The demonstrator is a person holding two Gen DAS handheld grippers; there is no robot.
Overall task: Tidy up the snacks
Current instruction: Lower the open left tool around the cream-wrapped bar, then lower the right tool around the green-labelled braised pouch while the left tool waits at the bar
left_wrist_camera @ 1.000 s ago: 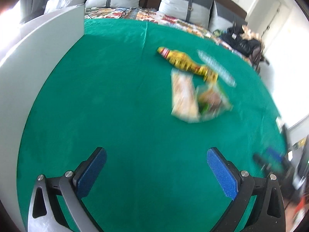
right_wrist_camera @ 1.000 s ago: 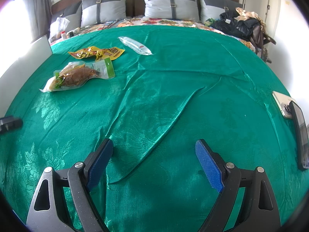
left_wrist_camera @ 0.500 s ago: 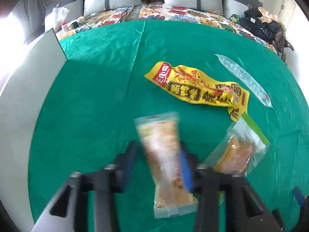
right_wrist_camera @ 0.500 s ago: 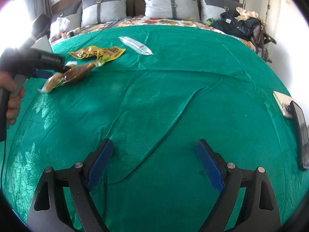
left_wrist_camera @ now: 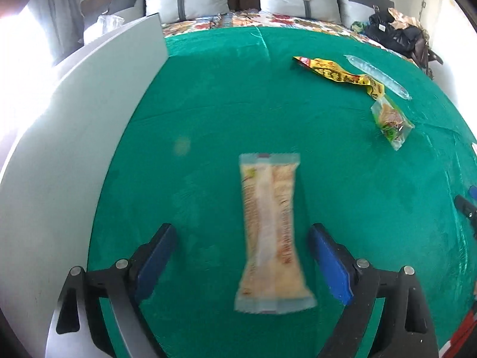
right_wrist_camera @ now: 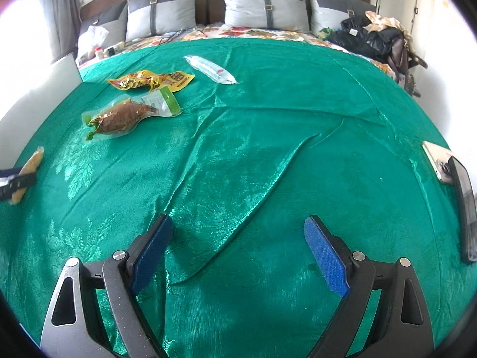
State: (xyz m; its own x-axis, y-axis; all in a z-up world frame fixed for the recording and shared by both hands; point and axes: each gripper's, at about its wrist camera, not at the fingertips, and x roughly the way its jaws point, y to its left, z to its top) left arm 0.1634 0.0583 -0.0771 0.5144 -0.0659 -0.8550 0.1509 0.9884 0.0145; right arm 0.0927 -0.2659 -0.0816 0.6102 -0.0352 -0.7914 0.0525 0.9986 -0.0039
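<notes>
The left gripper (left_wrist_camera: 241, 256) is opening its jaws, and the pale wafer packet (left_wrist_camera: 269, 232) is lying lengthwise between the blue pads, clear of both, its far end pointing toward twelve o'clock; it looks blurred, so it may be dropping or just settling on the green cloth (left_wrist_camera: 223, 104). To finish this release well, the person should be letting the jaws spread fully before lifting, then drawing the gripper straight back toward six o'clock so neither pad is dragging the wrapper askew, and keeping the packet parallel to the white board (left_wrist_camera: 89, 119) standing at nine o'clock. The right gripper (right_wrist_camera: 237, 256) is hovering with its jaws wide and nothing between them above a fold in the cloth. The remaining snacks are grouped at about one to two o'clock in the left wrist view: the yellow packet (left_wrist_camera: 337, 73), the clear tube packet (left_wrist_camera: 375, 76) beside it, and the vacuum-packed fish (left_wrist_camera: 390, 119) nearer. Compared with half a second ago, the left jaws were pinching the wafer packet narrowly and are now parting; the packet is sitting well apart from the other snacks, where a second ago it was lying against the fish packet. The right gripper is staying where it was, equally wide.
</notes>
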